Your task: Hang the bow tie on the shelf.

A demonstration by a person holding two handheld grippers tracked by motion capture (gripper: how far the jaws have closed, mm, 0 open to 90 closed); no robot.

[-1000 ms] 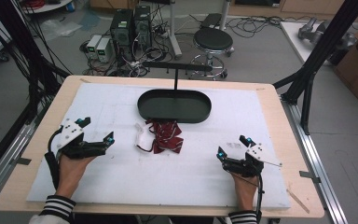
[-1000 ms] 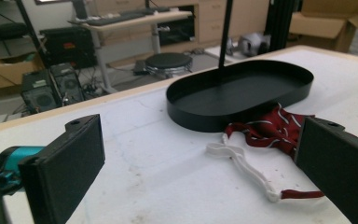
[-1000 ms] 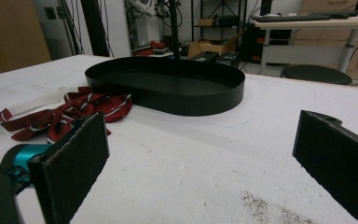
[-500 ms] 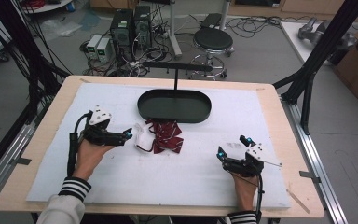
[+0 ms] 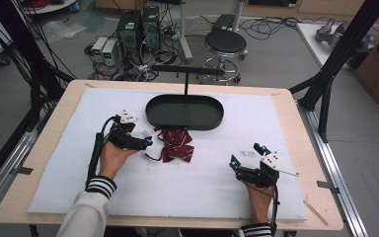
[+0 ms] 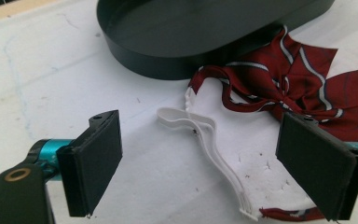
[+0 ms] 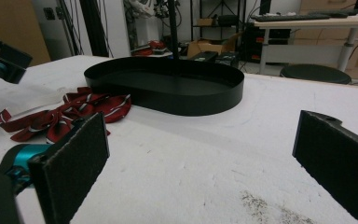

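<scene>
**Left gripper lines up on the bow tie's white strap**

Left gripper (image 5: 145,142), held in the person's left hand, sits at the left side of the white table cover (image 5: 79,197), pointing right toward a dark red striped bow tie (image 5: 175,145). Its jaws stand apart and have just been closing a little, with nothing pressed between the pads. In the left gripper view, the tie's white strap (image 6: 200,130) lies flat on the cover in the gap between the jaws, apart from both. The bow tie rests just in front of a black oval tray (image 5: 184,111), its upper edge touching or nearly touching the tray wall. Farther right, the right gripper (image 5: 246,160) rests on the cover, well apart from the tie, jaws wide and empty.

This looks like the approach step before a pickup. The next move likely calls for lowering the left jaws around the strap or the cloth, closing fully, then lifting toward the tray.
</scene>
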